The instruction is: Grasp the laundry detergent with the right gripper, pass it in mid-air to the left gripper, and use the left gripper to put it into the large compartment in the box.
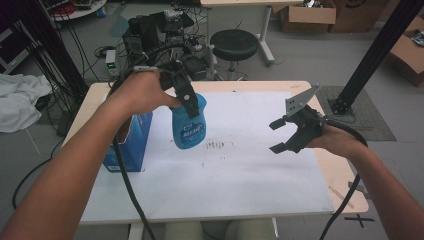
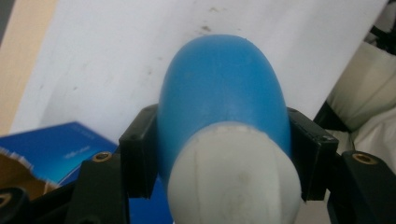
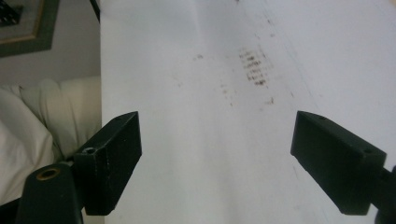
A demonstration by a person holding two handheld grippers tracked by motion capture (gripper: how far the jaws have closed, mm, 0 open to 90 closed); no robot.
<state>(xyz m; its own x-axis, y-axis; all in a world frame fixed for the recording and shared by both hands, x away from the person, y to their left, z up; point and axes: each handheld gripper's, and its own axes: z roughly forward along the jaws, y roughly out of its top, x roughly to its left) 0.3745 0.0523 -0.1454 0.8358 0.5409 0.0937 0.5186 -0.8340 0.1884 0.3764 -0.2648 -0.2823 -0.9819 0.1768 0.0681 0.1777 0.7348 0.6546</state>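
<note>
A pale wooden tabletop (image 1: 345, 175) under a white sheet (image 1: 240, 170) stands on a grey floor (image 1: 310, 60). Behind it are a round black stool (image 1: 234, 44), tangled black cables (image 1: 80, 55), brown cardboard boxes (image 1: 307, 15) and a white cloth (image 1: 20, 100) at the left.

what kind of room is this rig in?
Most likely a lab or workshop, not a home: a bare table under a white sheet, tangled cables and electronics on the floor behind it, a black stool, and cardboard boxes by the wall.
</note>
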